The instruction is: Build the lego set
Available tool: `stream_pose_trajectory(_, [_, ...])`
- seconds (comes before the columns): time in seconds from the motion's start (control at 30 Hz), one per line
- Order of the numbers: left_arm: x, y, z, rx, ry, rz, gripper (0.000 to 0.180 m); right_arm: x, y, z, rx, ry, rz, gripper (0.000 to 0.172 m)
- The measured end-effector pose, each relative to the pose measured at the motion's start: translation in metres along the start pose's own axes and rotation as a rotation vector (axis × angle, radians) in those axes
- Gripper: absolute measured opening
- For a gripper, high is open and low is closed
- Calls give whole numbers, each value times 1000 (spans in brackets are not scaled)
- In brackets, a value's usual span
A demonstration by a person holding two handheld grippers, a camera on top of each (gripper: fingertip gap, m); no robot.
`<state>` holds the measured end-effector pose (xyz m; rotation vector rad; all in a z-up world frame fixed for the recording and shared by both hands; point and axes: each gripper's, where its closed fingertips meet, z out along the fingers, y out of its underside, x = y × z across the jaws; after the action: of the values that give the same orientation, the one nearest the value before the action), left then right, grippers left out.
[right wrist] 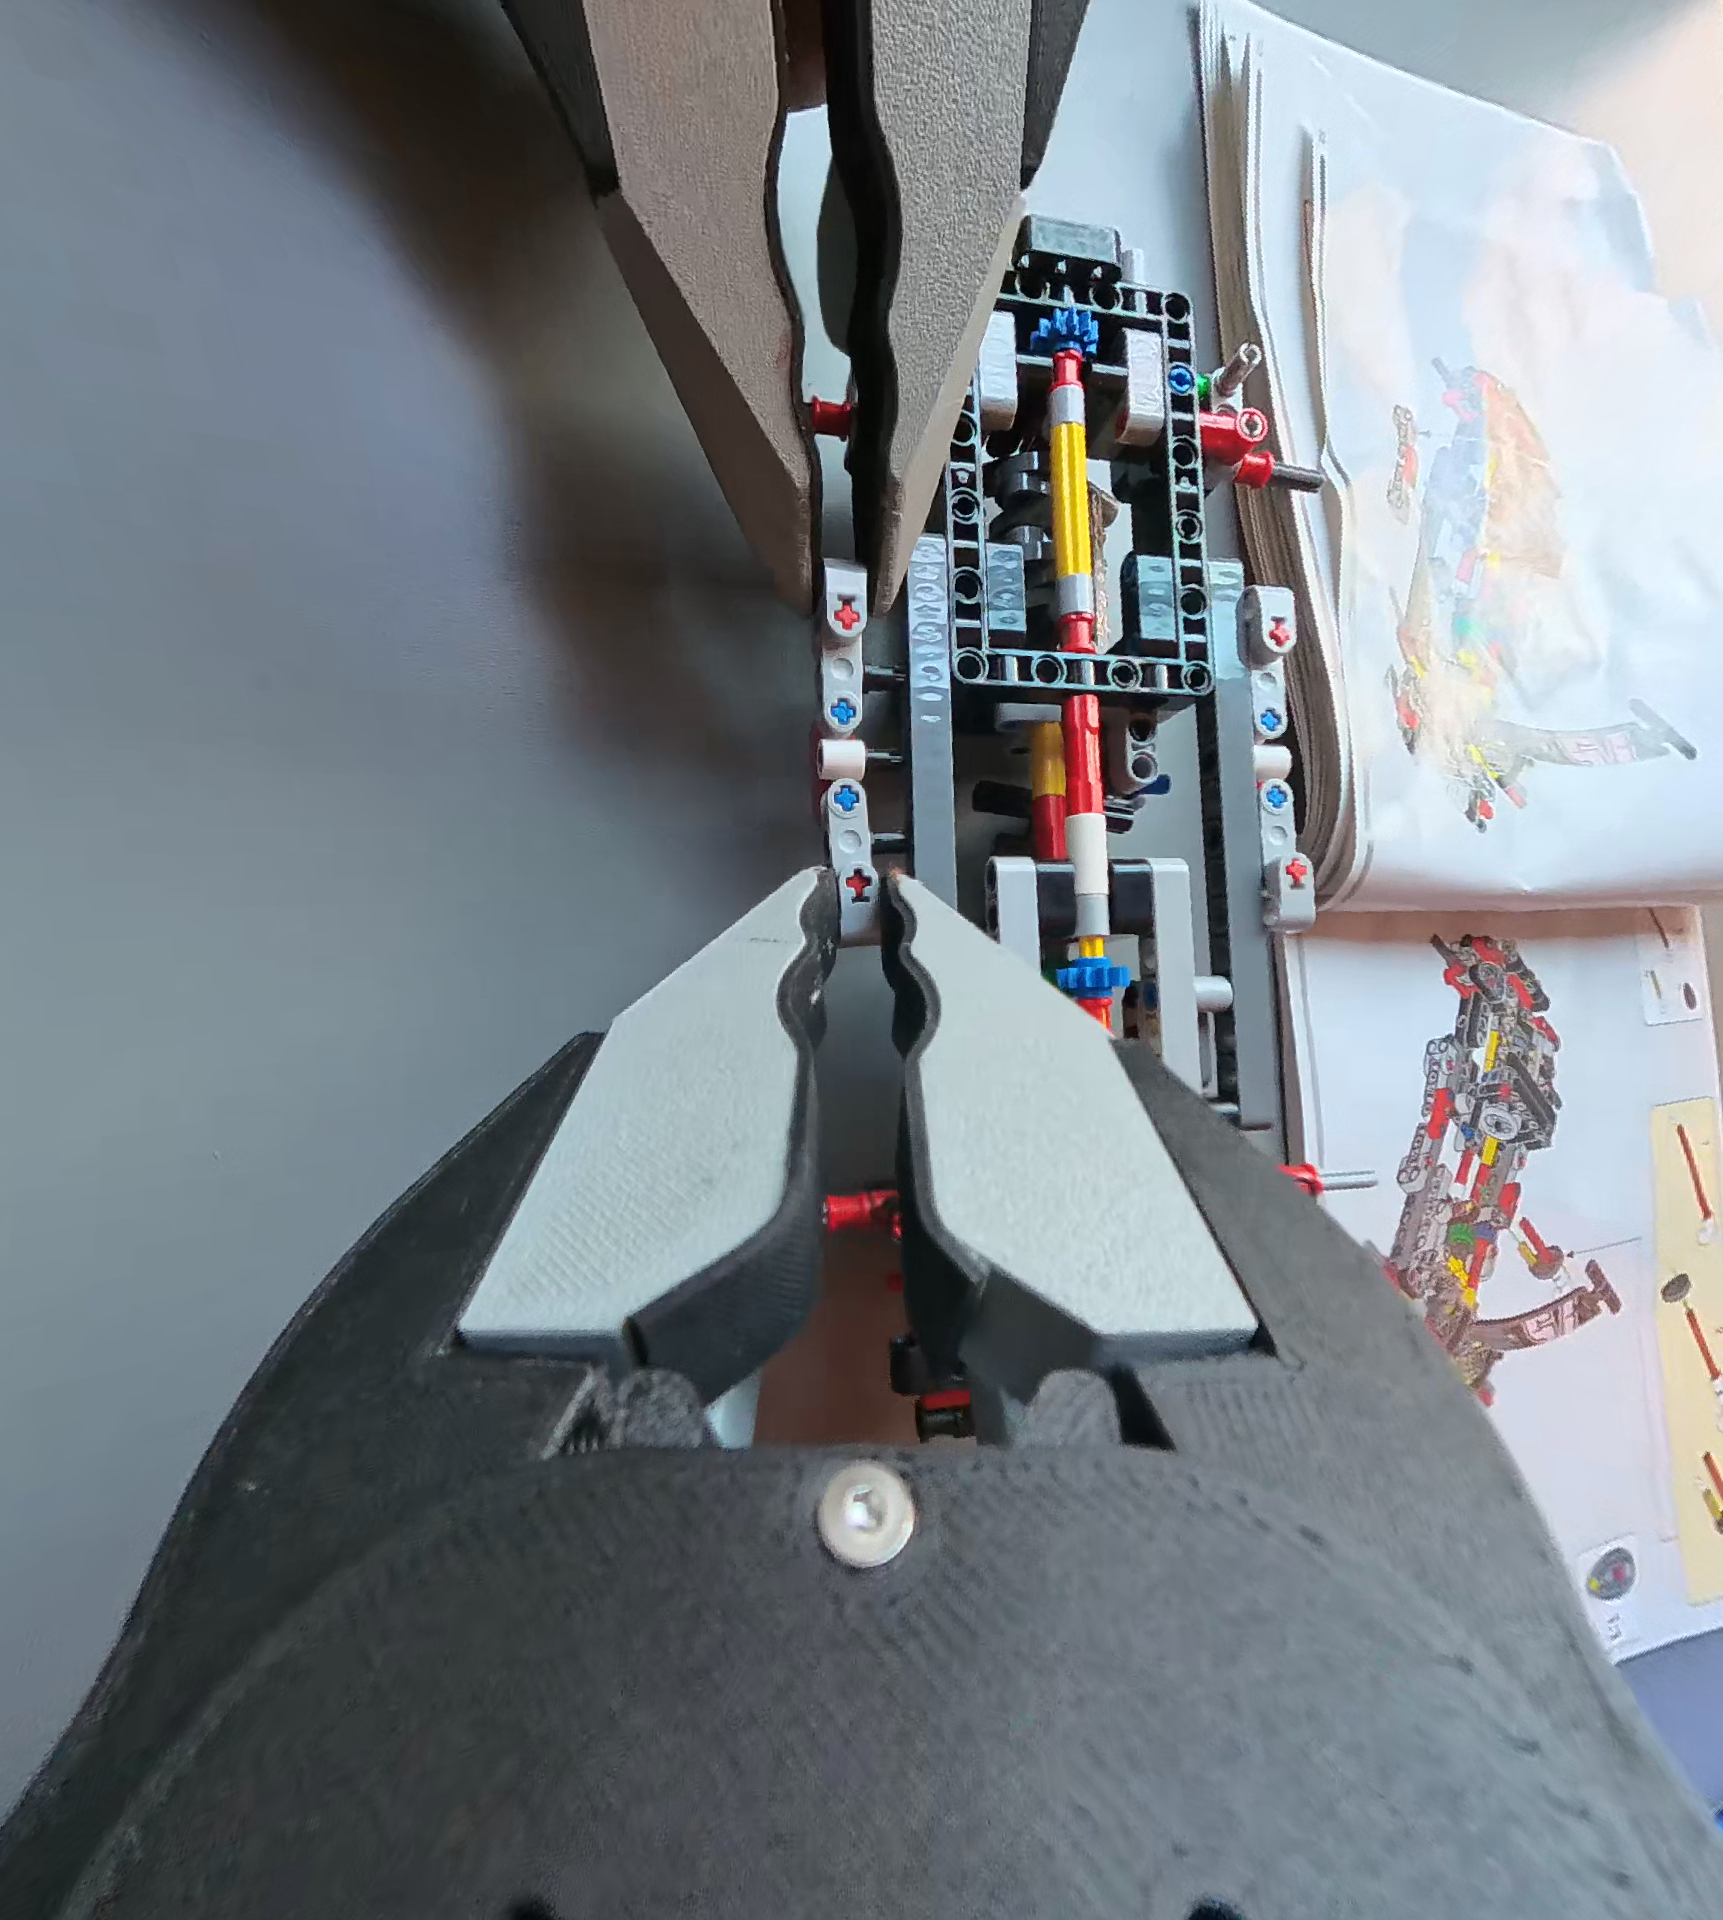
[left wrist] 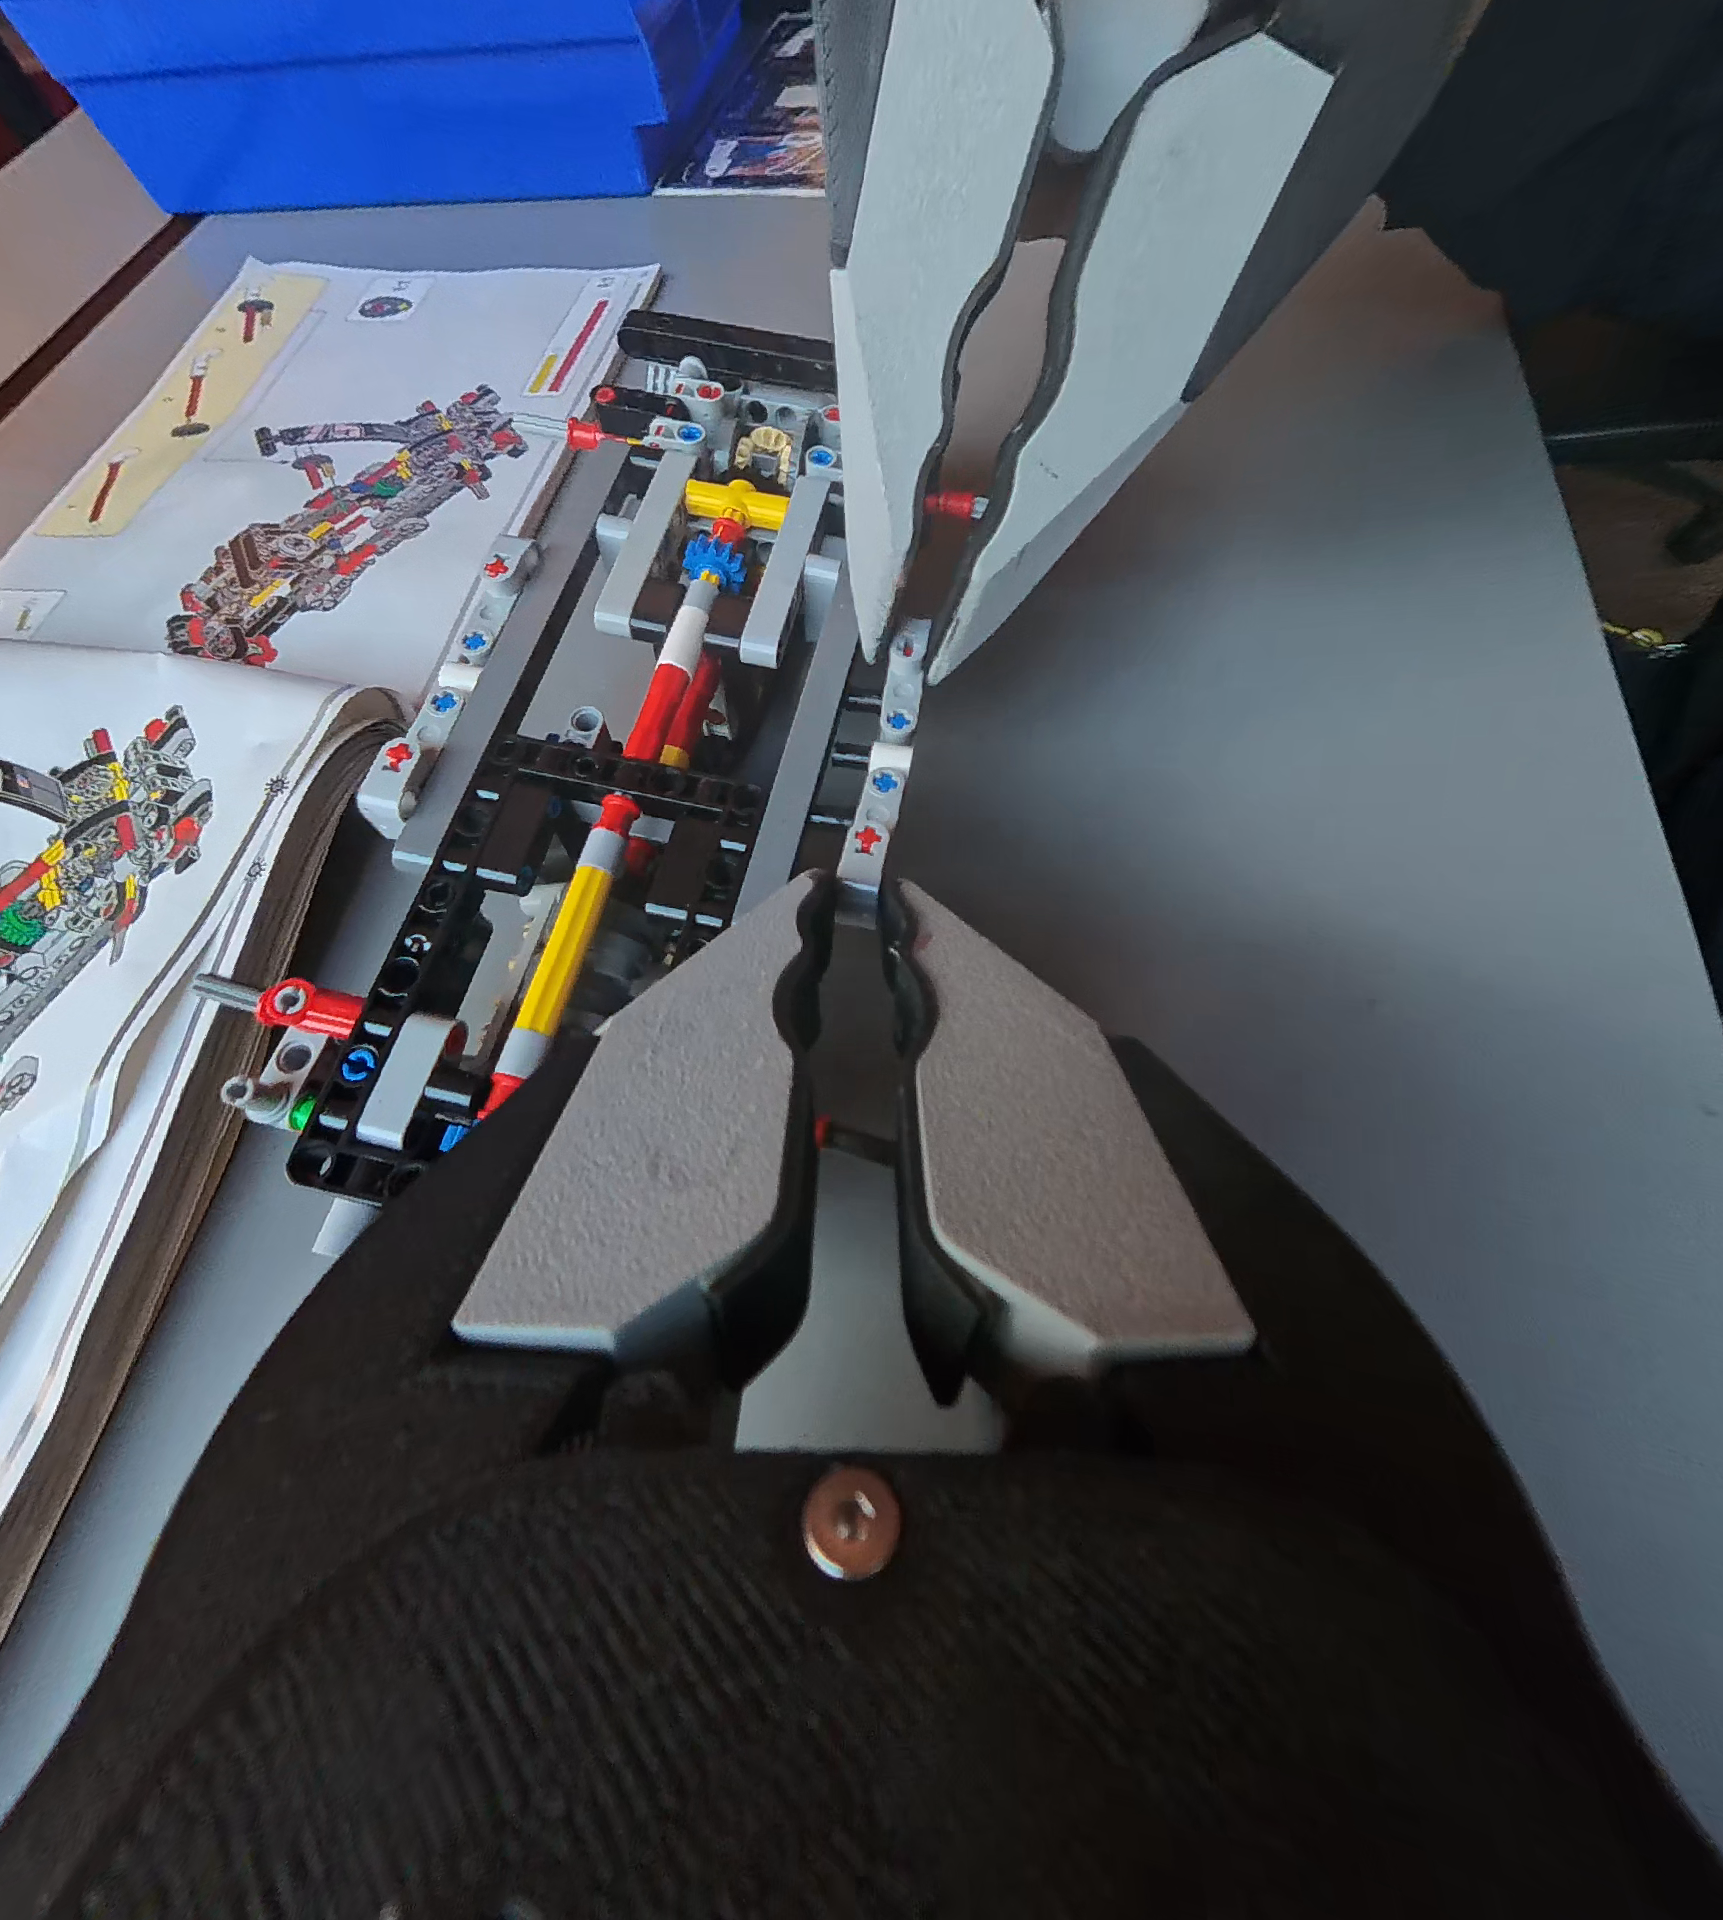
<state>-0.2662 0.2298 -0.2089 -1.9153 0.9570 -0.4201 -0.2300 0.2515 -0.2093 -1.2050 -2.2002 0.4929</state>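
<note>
On the grey counter [left wrist: 1304, 935], just beside an open instruction booklet [left wrist: 109, 935], lies a long toy-brick chassis [left wrist: 628, 779] built of black and grey beams, with red and yellow shafts down its middle. Along the side away from the booklet runs a row of short light-grey links [left wrist: 883, 800] carrying blue and red cross pins.

The left hand-held gripper [left wrist: 857, 904] is nearly closed, and its two dark pads pinch the near end of that row, at the link with the red cross. The right hand-held gripper [right wrist: 857, 904] comes in from the opposite end, facing the left one. It too is nearly closed, its fingertips [right wrist: 805, 914] pressed on the last link at that end [right wrist: 857, 888]. A blue box [left wrist: 369, 94] stands at the far edge of the counter.

Each hold rests on the very tips only, on a thin and smooth plastic piece, so a link could well slip out sideways. With both ends of one row gripped, any pull or twist that is not shared evenly would likely bend the row, pop a link off its pins, or drag the chassis against the booklet. Loose parts on the chassis could also shake free.
</note>
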Motion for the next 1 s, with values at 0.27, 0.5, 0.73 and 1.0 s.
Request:
stream_pose_trajectory(0.27, [-1, 0, 0, -16, -34, 19, 7, 2, 0, 0, 1, 9, 14, 5])
stream_pose_trajectory(0.5, [-1, 2, 2, -33, -40, 10, 10, 2, 0, 0, 4, 3, 25, 6])
stream_pose_trajectory(0.73, [0, -1, -1, -24, -46, 5, 14, 2, -1, 0, 11, 6, 25, 5])
stream_pose_trajectory(1.0, [-3, 0, -1, -40, -77, 9, 13, 1, -2, 1, 13, 0, 23, 5])
